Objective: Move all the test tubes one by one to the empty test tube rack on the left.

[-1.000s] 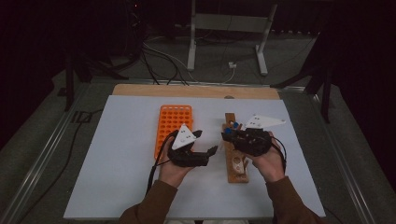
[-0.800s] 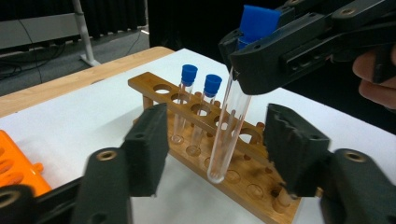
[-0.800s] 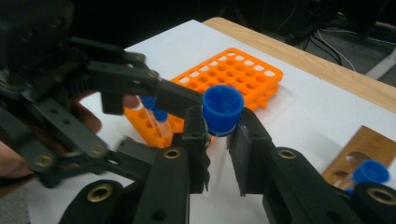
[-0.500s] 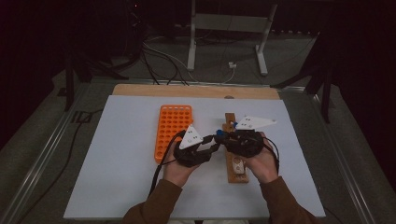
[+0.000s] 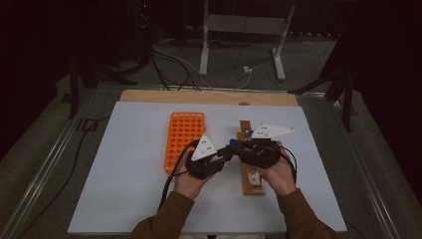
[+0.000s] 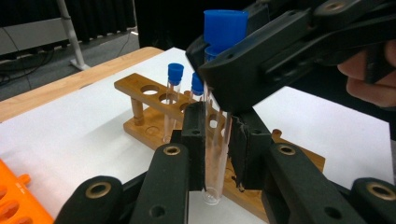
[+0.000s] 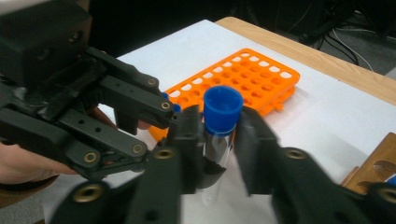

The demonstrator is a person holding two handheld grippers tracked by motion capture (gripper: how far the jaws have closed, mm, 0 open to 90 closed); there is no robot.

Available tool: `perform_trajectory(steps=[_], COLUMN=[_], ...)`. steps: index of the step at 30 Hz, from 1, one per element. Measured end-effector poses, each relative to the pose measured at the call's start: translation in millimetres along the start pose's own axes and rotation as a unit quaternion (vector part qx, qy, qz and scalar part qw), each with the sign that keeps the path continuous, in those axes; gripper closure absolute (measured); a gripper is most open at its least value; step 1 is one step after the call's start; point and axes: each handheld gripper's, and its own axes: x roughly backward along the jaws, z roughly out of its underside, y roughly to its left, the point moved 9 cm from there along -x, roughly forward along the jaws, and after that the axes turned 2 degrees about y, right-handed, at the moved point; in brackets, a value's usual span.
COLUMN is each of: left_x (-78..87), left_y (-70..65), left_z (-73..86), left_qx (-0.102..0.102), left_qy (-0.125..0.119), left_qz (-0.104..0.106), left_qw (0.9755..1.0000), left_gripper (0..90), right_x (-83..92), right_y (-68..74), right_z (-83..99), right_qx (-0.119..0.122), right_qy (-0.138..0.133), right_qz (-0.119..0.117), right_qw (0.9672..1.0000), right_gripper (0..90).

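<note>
A clear test tube [image 6: 215, 154] with a blue cap [image 7: 223, 109] hangs upright between both grippers, above the white mat. My left gripper [image 6: 218, 126] has just been closing and is shut on the tube's lower glass. My right gripper [image 7: 217, 135] has just been opening; its jaws flank the tube just below the cap, with a gap on one side. In the high view the left gripper [image 5: 221, 158] and right gripper [image 5: 240, 149] meet tip to tip beside the wooden rack [image 5: 251, 185]. Two more capped tubes [image 6: 173, 93] stand in that rack.
An orange tube rack [image 5: 185, 134] with several empty holes lies left of the hands on the white mat [image 5: 124, 164]. A wooden board edge [image 5: 209, 97] runs along the far side. Cables and a metal stand sit on the floor beyond.
The two grippers have drawn together until their tips meet at the tube. The left jaws have closed onto the glass.
</note>
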Motion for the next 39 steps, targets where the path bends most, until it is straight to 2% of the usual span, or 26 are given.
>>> perform_trajectory(steps=[4, 5, 8, 10, 14, 22, 28, 34, 39], left_x=[0.9, 1.6, 4.1, 6.3, 11.4, 24.3, 36.5, 48.2, 55.8], left_y=[3.9, 5.0, 8.6, 10.3, 11.3, 16.3, 18.9, 26.8, 33.1], left_z=[1.2, 1.2, 1.0, 1.3, 1.4, 3.1, 5.8, 10.7, 17.9], left_qx=[0.007, 0.012, 0.021, 0.021, 0.024, 0.031, 0.027, 0.033, 0.037], left_qy=[0.001, 0.000, -0.005, -0.005, -0.009, -0.020, -0.027, -0.030, -0.028], left_qz=[-0.004, -0.004, -0.004, -0.005, -0.005, -0.008, -0.004, -0.013, -0.017], left_qw=[1.0000, 0.9999, 0.9997, 0.9998, 0.9996, 0.9993, 0.9993, 0.9989, 0.9988], left_gripper=[78.3, 78.3, 78.4, 78.4, 78.3, 78.3, 78.3, 78.3, 78.2], right_x=[3.5, 4.6, 7.6, 8.9, 11.5, 14.8, 18.4, 23.0, 26.7], right_y=[-3.3, -4.7, -9.6, -12.3, -21.9, -31.8, -37.4, -44.3, -48.5], right_z=[-0.7, -1.0, -1.1, -0.4, -0.1, 6.1, 11.5, 18.8, 25.2], right_qx=[-0.005, -0.009, -0.002, -0.007, -0.019, -0.024, -0.027, -0.028, -0.033], right_qy=[-0.008, -0.010, -0.017, -0.019, -0.031, -0.039, -0.041, -0.038, -0.040], right_qz=[0.001, 0.004, 0.033, 0.043, 0.070, 0.075, 0.083, 0.098, 0.099], right_qw=[1.0000, 0.9999, 0.9993, 0.9989, 0.9969, 0.9961, 0.9954, 0.9940, 0.9937], right_gripper=[51.1, 44.2, 27.7, 16.8, 2.8, 0.0, 0.0, 0.0, 0.0])
